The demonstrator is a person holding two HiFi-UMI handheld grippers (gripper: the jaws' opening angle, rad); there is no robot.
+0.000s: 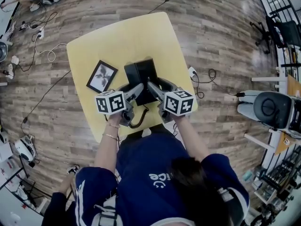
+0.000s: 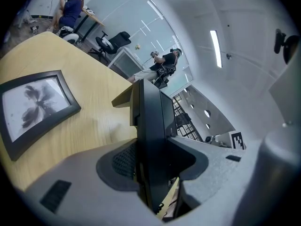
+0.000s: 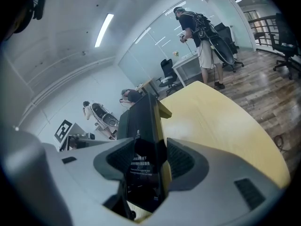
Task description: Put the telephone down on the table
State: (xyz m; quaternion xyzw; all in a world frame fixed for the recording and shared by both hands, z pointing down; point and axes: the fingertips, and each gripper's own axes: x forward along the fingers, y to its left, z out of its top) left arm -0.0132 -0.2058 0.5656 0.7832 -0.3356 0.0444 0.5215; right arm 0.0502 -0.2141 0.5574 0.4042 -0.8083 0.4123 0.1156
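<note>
Left gripper (image 1: 138,90) (image 2: 155,157): jaws were closed on the telephone (image 1: 141,73) (image 2: 151,119), with the ribbed pads pressed against both faces of its black body. It gripped the telephone's left edge, as seen from the head view.

Right gripper (image 1: 153,88) (image 3: 149,160): jaws were likewise clamped on the telephone (image 3: 140,121), gripping the opposite edge. A white printed label on the casing sat between the pads. The print was too small to read.

The two grippers converged on the set from the near side, their marker cubes side by side. The telephone was carried between them, standing on edge in both gripper views. It was positioned over the near half of the yellow table (image 1: 127,36) (image 2: 94,86) (image 3: 221,121). Whether its base touched the table top could not be determined. A dark coiled cord (image 1: 139,118) trailed from the set toward the table's near edge.

A black picture frame (image 1: 101,76) (image 2: 36,108) lay flat on the table just to the left of the telephone, apart from it.

Surroundings: wood-patterned floor (image 1: 221,32) with loose cables (image 1: 42,48), and a person standing by a glass partition (image 3: 200,32).
</note>
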